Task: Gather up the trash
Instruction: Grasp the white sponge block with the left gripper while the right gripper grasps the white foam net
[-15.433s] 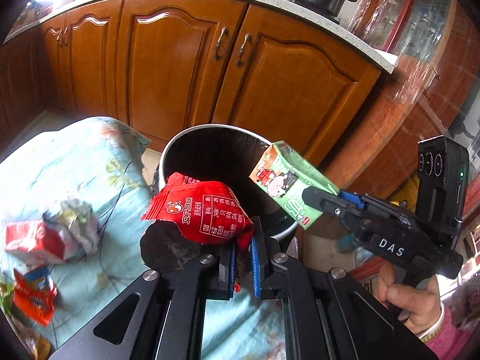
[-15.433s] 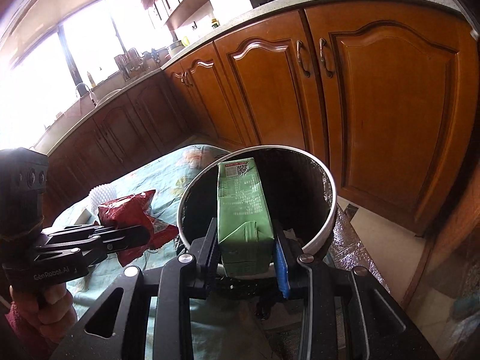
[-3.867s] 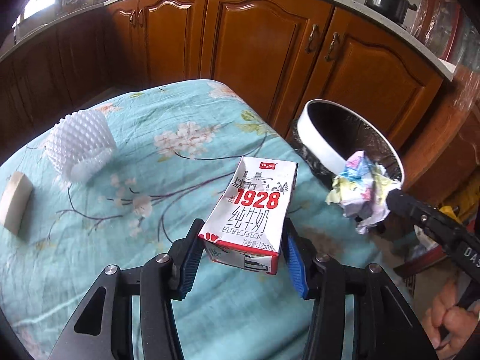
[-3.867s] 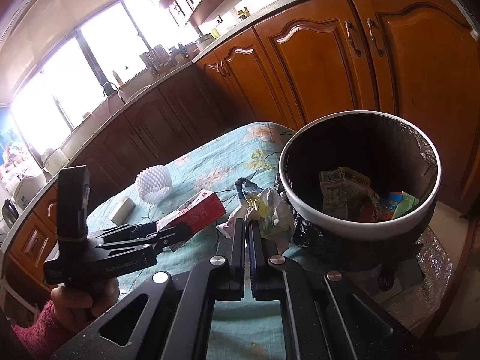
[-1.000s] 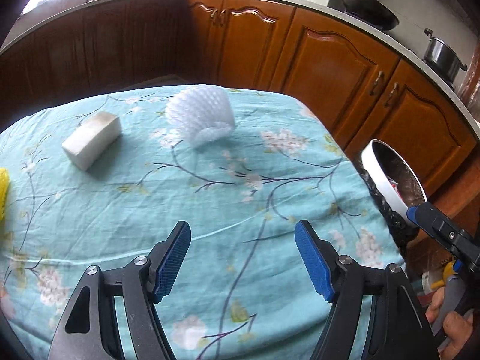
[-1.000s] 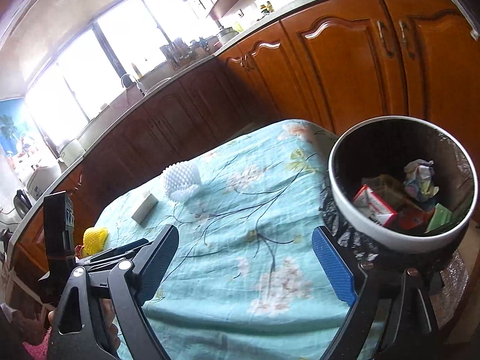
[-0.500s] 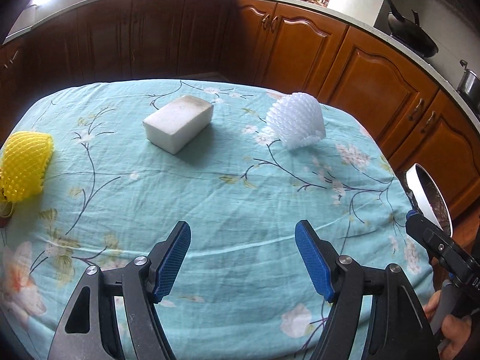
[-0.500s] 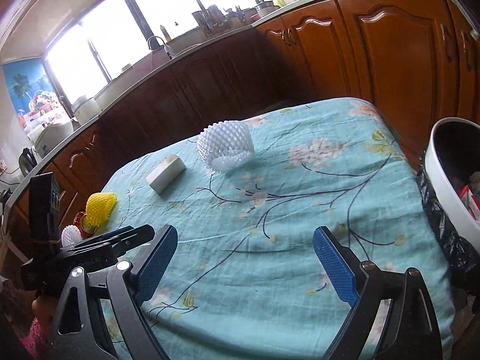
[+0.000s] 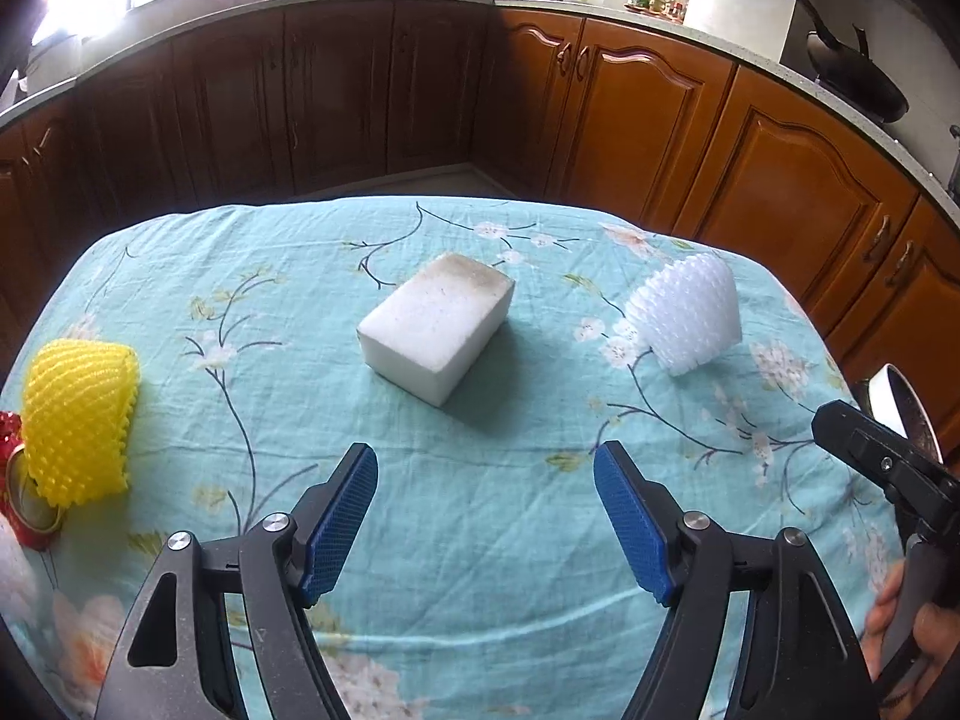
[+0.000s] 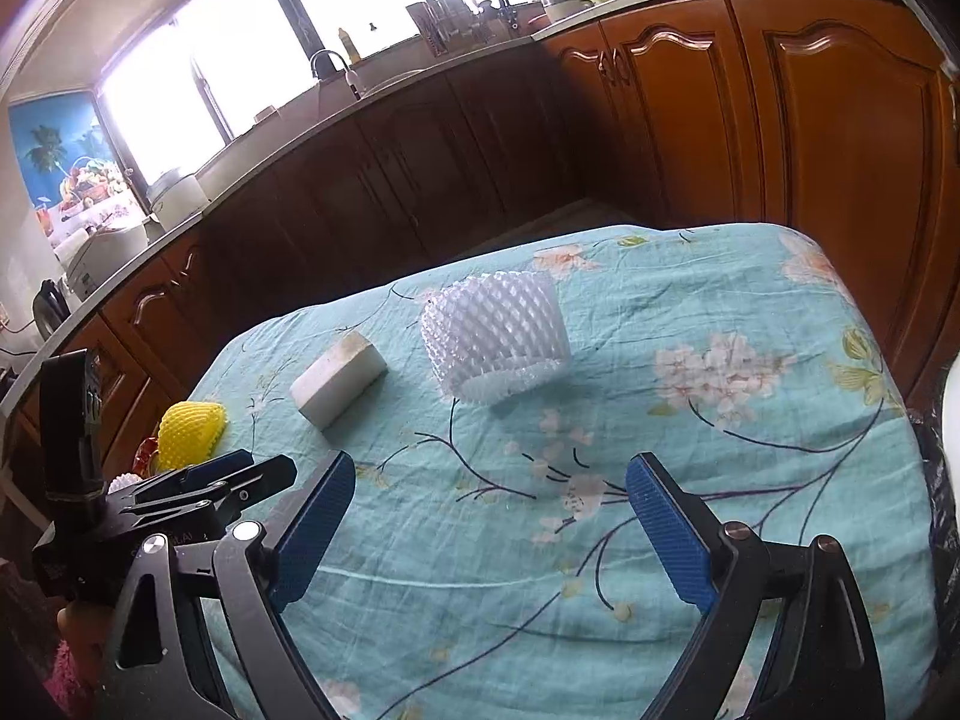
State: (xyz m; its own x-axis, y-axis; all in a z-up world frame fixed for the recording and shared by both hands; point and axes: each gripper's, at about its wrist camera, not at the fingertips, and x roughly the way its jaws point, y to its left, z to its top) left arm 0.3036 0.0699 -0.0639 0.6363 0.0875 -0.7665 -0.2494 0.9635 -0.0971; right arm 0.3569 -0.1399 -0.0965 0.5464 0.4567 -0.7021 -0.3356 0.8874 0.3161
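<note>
The worktop (image 9: 480,540) under me wears a teal cloth printed with blossoms and dark branches, and brown wooden cabinets (image 9: 648,120) curve round behind it. At its right edge I catch only a sliver of the trash bin's white rim (image 9: 900,396). The trash on the cloth: a white foam fruit net (image 10: 495,339) on its side toward the far right, a white foam block (image 9: 438,327) with a grubby top near the middle, just left of the net, and a yellow foam fruit net (image 9: 78,420) at the left edge, touching something red that I cannot make out. My left gripper (image 9: 486,516) points down over bare cloth short of the block; its fingers (image 9: 339,516) are wide and opening, with nothing between them. My right gripper (image 10: 489,534) hangs short of the white net, its fingers (image 10: 669,525) spread wide and empty
</note>
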